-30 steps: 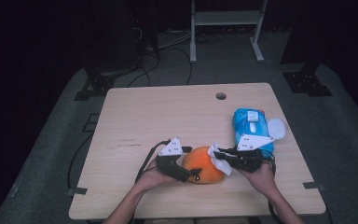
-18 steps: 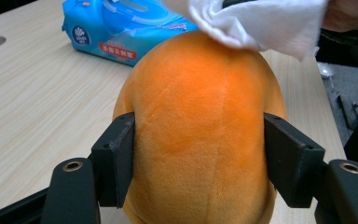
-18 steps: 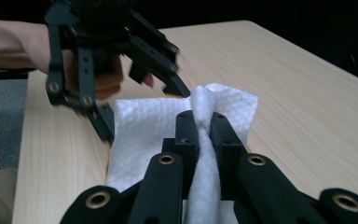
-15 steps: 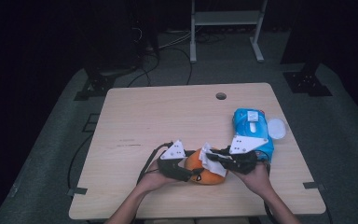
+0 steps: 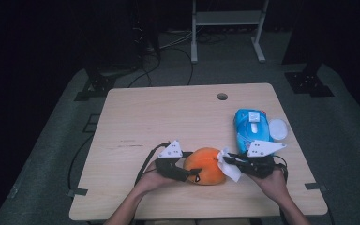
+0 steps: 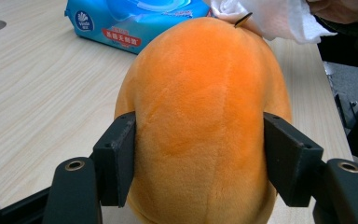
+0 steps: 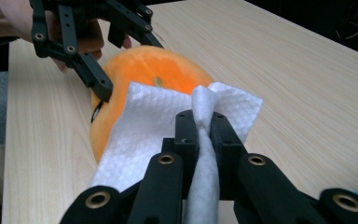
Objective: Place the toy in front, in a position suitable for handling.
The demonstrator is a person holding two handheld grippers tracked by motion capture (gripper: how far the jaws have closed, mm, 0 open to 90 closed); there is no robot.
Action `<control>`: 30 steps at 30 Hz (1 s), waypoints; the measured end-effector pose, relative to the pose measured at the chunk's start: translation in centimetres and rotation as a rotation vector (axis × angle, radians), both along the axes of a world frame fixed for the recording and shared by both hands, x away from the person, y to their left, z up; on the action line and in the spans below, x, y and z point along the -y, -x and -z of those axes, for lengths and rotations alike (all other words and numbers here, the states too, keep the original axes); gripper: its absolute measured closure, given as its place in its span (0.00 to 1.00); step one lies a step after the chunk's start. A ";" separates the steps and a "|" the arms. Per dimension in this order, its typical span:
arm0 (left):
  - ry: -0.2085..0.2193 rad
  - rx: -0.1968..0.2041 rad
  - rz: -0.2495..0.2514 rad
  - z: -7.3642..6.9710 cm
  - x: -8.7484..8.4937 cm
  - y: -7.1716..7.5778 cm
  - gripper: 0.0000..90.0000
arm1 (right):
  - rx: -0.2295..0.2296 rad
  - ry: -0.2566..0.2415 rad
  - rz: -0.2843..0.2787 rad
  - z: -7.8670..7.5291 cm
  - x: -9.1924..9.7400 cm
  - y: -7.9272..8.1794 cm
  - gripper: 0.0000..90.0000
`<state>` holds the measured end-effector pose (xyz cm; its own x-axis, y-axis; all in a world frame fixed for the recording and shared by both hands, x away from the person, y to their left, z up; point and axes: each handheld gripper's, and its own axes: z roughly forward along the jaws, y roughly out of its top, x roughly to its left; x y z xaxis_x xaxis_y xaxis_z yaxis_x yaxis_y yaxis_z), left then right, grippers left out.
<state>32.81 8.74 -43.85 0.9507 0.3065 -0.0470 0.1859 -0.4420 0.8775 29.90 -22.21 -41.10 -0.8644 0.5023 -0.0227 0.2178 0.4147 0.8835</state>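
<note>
I had the left gripper clamped on the round orange plush toy, its jaws having just closed in, at the wooden table's six o'clock edge. At the toy's three o'clock, my right gripper pinched a white wet wipe against it.

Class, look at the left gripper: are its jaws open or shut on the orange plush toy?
Shut on it: both jaws of the left gripper press into the orange plush toy.
</note>
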 end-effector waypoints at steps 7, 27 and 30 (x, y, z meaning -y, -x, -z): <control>-0.004 0.023 0.003 -0.1 0.6 0.2 0.37 | 0.013 0.004 0.010 -0.4 -0.4 -0.3 0.92; -0.018 0.044 0.028 -0.3 0.6 0.3 0.37 | -0.013 -0.020 0.014 -0.1 -0.1 -1.1 0.92; -0.025 0.062 0.036 -0.4 0.8 0.6 0.37 | 0.000 -0.037 -0.016 -0.8 -1.3 -1.2 0.92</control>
